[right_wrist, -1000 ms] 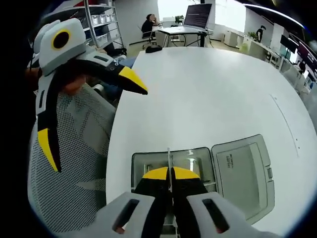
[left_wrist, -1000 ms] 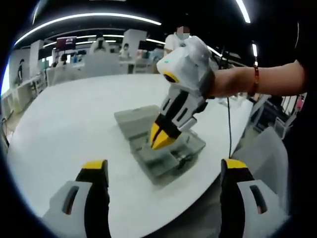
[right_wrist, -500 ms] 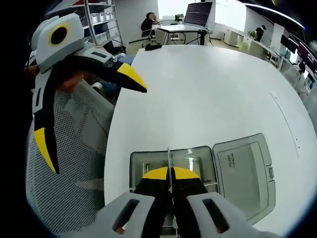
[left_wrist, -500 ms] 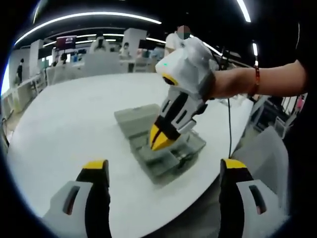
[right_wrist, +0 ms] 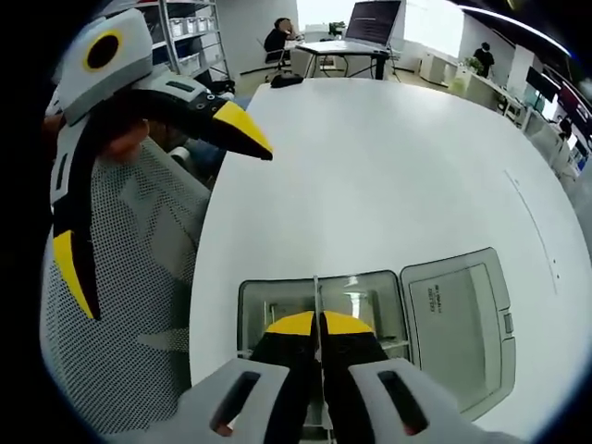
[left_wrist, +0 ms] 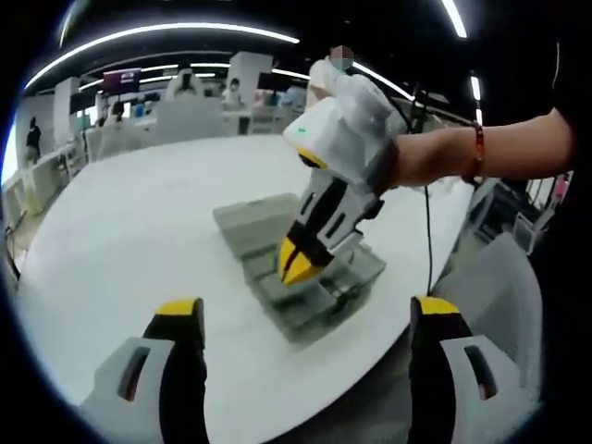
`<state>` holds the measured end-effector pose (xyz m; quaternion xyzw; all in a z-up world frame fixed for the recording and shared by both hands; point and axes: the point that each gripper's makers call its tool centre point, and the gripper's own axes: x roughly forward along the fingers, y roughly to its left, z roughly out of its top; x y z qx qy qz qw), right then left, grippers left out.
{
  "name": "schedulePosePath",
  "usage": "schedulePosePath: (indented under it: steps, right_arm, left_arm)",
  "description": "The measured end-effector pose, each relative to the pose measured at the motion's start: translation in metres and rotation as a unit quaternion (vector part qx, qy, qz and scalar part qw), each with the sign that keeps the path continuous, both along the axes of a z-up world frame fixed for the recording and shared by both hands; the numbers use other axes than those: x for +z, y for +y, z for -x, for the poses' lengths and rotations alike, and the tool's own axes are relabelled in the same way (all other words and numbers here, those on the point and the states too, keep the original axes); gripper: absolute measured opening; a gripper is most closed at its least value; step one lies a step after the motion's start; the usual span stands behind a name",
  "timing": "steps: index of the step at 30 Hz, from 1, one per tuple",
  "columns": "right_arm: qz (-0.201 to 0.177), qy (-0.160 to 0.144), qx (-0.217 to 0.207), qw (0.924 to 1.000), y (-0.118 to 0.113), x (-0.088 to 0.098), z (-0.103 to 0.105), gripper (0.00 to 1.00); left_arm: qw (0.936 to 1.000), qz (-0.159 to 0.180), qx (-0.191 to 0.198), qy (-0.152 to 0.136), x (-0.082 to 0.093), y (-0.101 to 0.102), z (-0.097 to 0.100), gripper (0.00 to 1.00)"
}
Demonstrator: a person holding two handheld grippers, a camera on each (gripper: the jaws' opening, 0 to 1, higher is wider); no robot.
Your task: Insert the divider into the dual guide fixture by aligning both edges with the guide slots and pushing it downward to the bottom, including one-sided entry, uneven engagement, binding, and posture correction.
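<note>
— Where's the divider (right_wrist: 315, 298)?
— Pinched upright in the right tool (right_wrist: 317, 326), directly over the fixture (right_wrist: 370, 294) on the tabletop (right_wrist: 388, 176).
— The left tool (left_wrist: 301, 319)?
— Spread wide, empty, well apart.

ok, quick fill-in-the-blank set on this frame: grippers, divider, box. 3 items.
1. The right gripper is shut on the thin ____.
2. The left gripper hangs with its jaws ____, holding nothing.
3. The grey box sits on the white table with its lid ____.

Missing words: divider; open; open
</note>
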<state>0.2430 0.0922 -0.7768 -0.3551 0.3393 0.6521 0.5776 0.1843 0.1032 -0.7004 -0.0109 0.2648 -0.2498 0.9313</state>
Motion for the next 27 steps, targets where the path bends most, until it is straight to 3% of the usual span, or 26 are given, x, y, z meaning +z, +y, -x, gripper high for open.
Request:
schedulePosePath:
  steps: [13, 20, 27]
  right_arm:
    - [0.006, -0.015, 0.005, 0.9998, 0.001, -0.007, 0.000, 0.00]
    - [0.021, -0.046, 0.025, 0.9984, 0.001, -0.009, 0.001, 0.00]
    - [0.019, -0.049, 0.010, 0.9986, 0.000, -0.008, -0.001, 0.00]
  left_arm:
    - [0.9999, -0.008, -0.013, 0.004, -0.002, -0.009, -0.001, 0.90]
    - [0.9998, -0.008, -0.019, -0.002, 0.000, -0.013, -0.006, 0.90]
    - [0.9997, -0.013, -0.020, -0.004, 0.004, -0.013, -0.003, 0.90]
